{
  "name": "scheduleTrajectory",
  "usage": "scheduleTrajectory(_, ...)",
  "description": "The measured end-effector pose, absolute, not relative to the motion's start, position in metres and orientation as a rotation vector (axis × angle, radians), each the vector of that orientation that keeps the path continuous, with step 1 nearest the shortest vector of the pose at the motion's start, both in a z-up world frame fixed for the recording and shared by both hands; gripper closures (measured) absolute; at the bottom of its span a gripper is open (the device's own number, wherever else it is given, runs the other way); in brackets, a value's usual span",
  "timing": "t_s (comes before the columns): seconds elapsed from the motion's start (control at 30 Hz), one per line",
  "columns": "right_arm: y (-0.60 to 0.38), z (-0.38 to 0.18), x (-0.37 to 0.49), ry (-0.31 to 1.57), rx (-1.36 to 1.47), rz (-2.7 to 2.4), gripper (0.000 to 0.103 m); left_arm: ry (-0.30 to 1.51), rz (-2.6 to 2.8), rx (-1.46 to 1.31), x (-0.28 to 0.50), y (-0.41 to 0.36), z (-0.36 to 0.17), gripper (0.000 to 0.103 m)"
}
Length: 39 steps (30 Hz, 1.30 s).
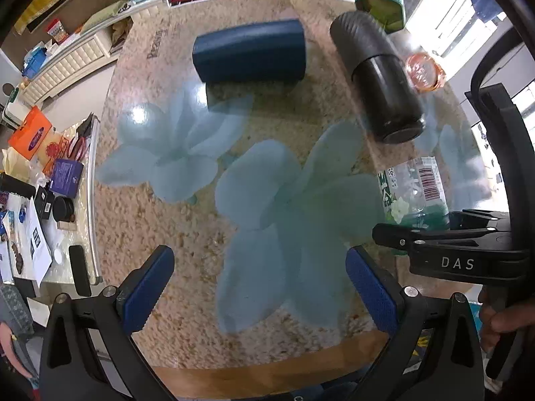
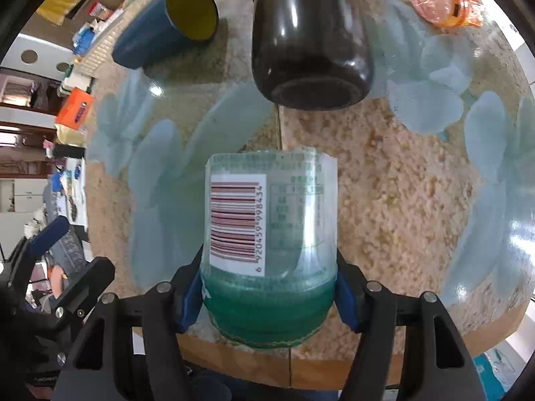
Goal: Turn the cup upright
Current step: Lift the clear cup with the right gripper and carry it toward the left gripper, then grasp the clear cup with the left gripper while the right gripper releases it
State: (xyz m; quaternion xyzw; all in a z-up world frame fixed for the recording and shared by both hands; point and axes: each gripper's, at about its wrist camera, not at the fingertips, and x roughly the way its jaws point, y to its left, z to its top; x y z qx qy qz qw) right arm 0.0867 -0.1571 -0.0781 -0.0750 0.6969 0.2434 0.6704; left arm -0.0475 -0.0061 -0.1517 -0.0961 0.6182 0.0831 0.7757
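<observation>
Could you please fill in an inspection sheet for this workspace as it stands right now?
Surface: round table with a speckled beige top and pale blue flower prints.
Job's things: blue cup, yellow inside, lies on its side; not yet upright.
Clutter: black flask lying on its side; green hexagonal box; orange wrapped packet.
Grippers: left gripper open over bare table, holding nothing; right gripper shut on clear plastic bottle with a barcode label, near its green end.
Cables: nothing seen.
Surroundings: orange tissue box and papers on a side table, white cabinet beyond.
</observation>
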Motion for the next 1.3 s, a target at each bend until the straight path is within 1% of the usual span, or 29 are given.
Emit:
scheduleTrajectory(0.3, -0.114, -0.088, 0.072, 1.57, -0.271, 0.5, 0.039, 1.383, 0.165, -0.223, -0.044, -0.001, -0.164, 0.0)
scheduleTrajectory(0.37, -0.097, -0.088, 0.063, 1.575, -0.269, 0.492, 0.032, 1.388, 0.162, -0.221, -0.043, 0.0, -0.166, 0.0)
scheduleTrajectory(0.43, -0.09, -0.088, 0.063, 1.583, -0.266, 0.485, 0.027, 1.395, 0.156, -0.217, -0.042, 0.001, -0.167, 0.0)
scheduleTrajectory(0.5, -0.081, -0.087, 0.062, 1.584, -0.268, 0.479, 0.025, 1.402, 0.151, -0.219, -0.041, 0.001, -0.168, 0.0)
scheduleTrajectory(0.53, -0.076, -0.086, 0.062, 1.591, -0.265, 0.481, 0.022, 1.408, 0.146, -0.219, -0.041, 0.002, -0.169, 0.0)
scheduleTrajectory(0.57, -0.071, -0.086, 0.062, 1.6, -0.256, 0.483, 0.017, 1.412, 0.143, -0.22, -0.041, 0.002, -0.17, 0.0)
scheduleTrajectory(0.67, -0.081, -0.08, 0.065, 1.603, -0.234, 0.488, 0.007, 1.421, 0.132, -0.226, -0.04, 0.004, -0.17, 0.0)
scheduleTrajectory(0.83, -0.077, -0.058, 0.066, 1.582, -0.203, 0.503, 0.0, 1.419, 0.115, -0.247, -0.037, 0.007, -0.165, 0.0)
scheduleTrajectory(1.13, -0.087, -0.009, 0.071, 1.516, -0.146, 0.512, 0.0, 1.407, 0.058, -0.324, -0.019, 0.009, -0.148, 0.0)
scheduleTrajectory(1.3, -0.115, 0.009, 0.079, 1.458, -0.113, 0.513, 0.0, 1.449, 0.034, -0.353, -0.004, -0.011, -0.149, 0.0)
